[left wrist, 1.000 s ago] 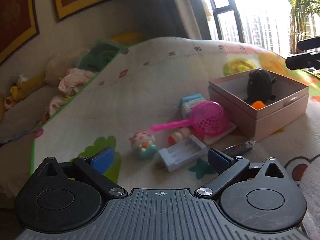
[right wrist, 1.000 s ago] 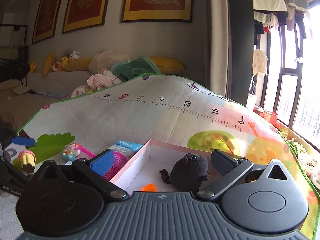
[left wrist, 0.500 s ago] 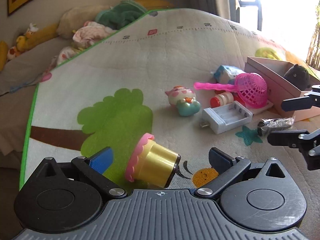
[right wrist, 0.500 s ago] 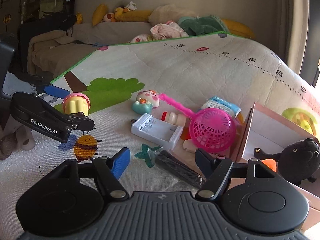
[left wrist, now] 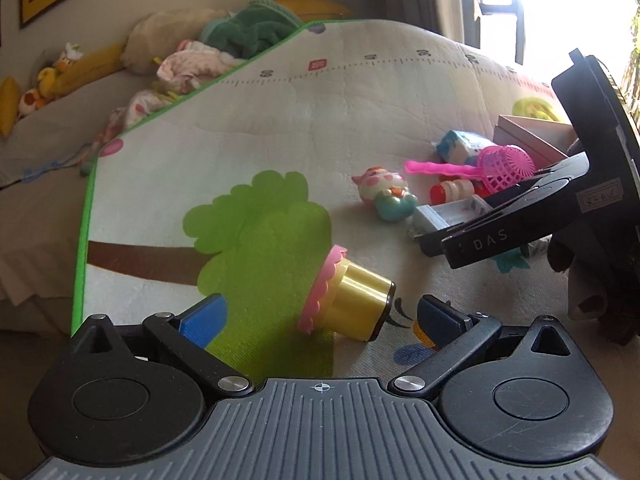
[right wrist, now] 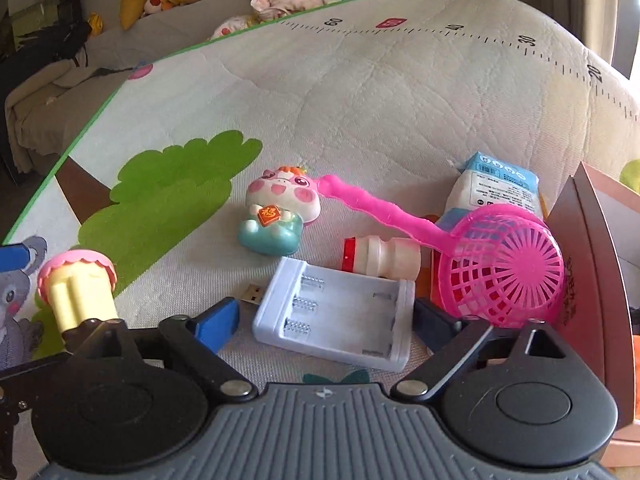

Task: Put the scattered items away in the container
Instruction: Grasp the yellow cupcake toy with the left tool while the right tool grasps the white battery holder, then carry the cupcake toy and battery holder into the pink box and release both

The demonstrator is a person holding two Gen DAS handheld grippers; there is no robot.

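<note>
Surface: a printed play mat (right wrist: 380,92) with a green tree figure and a ruler strip was spread under everything.
Left gripper (left wrist: 320,314): jaws were seen wide apart, with nothing pressed by the pads; the cupcake toy (left wrist: 346,302) lay on its side between them, gold base toward the right-hand finger, pink frill toward the tree print.
Right gripper (right wrist: 326,320): jaws were found opening, set either side of the white battery holder (right wrist: 340,320); the blue pad (right wrist: 216,322) stood just beside the holder's left end, the dark pad near its right end. Whether either pad touched it could not be told. Nothing was lifted.
Battery holder: it lay flat on the mat, 3 empty slots facing up, a USB plug jutting from its left end.
Container: the pink box (right wrist: 596,280) was noted at the right edge, its wall just beside the scattered pile.
Pink strainer (right wrist: 504,272): the basket rested against the box wall and over a small red-capped bottle (right wrist: 380,258); the handle ran up-left to the pig figurine (right wrist: 280,216).
Blue-and-white packet (right wrist: 496,188): it lay behind the strainer, near the box.
Background: a couch with cushions and soft toys (left wrist: 48,80) was recorded behind the mat.
</note>
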